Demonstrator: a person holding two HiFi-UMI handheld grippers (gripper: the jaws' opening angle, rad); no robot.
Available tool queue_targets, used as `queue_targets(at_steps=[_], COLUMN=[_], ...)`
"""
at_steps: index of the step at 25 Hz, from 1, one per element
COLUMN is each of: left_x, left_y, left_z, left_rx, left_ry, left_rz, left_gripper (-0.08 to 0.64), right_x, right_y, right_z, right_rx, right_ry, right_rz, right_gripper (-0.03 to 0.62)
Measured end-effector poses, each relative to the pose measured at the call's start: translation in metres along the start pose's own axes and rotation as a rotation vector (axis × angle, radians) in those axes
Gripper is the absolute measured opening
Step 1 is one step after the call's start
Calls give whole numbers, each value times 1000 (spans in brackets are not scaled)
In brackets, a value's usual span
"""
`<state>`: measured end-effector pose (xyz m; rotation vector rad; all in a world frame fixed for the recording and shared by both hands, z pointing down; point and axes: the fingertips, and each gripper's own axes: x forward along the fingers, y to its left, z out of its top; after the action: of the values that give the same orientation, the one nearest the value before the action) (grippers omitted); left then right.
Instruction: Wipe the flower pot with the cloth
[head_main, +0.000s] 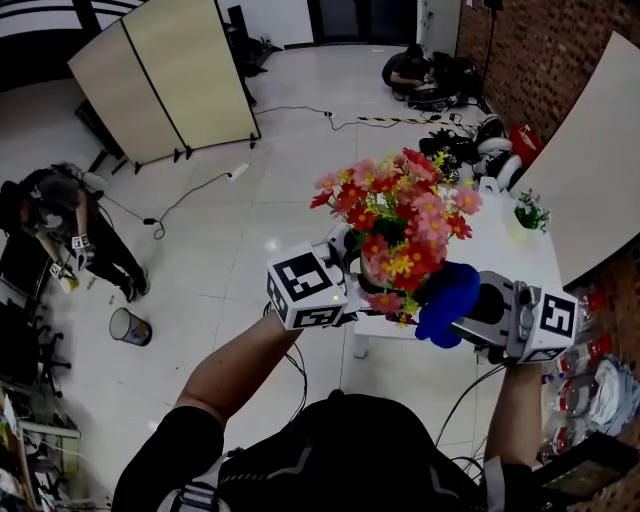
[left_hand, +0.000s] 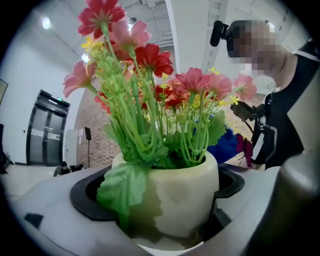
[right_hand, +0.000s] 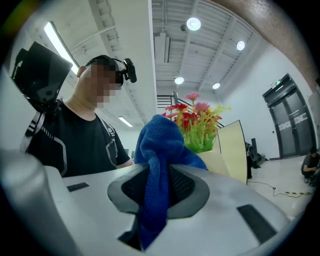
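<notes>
holding the cream flower pot (left_hand: 172, 200) clamped, the left gripper (head_main: 335, 290) faces the right gripper (head_main: 478, 318), clamped on the blue cloth (head_main: 447, 302).

I see a cream flower pot (left_hand: 175, 192) with red, pink and yellow flowers (head_main: 400, 225) on green stems and leaves, and a deep blue cloth (right_hand: 160, 145). The left claw (left_hand: 157, 192) and the right claw (right_hand: 160, 187) both have pale grey shells and black pads, and each has a cube of black-and-white square markers. The bench (head_main: 500, 250) is white, the floor (head_main: 250, 250) pale and glossy, and the wall (head_main: 540, 60) red-brown brick.
</notes>
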<state>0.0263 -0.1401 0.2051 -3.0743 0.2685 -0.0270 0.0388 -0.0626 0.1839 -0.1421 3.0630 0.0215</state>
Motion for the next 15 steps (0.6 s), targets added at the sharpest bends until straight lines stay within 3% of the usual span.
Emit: queue_targets(at_steps=[6, 10, 15], left_x=[-3, -20, -32], left_y=[-2, 12, 13], left_z=[-11, -14, -15], left_rx=[3, -2, 19], left_ry=[-16, -31, -81], left_rz=[47, 66, 59], left_gripper=[568, 568, 568], right_x=[-5, -11, -27], right_y=[5, -4, -11], right_z=[-9, 2, 7], right_rx=[6, 20, -6], right_ry=[-33, -111, -187], right_rz=[-18, -58, -203], right_gripper=[66, 66, 66])
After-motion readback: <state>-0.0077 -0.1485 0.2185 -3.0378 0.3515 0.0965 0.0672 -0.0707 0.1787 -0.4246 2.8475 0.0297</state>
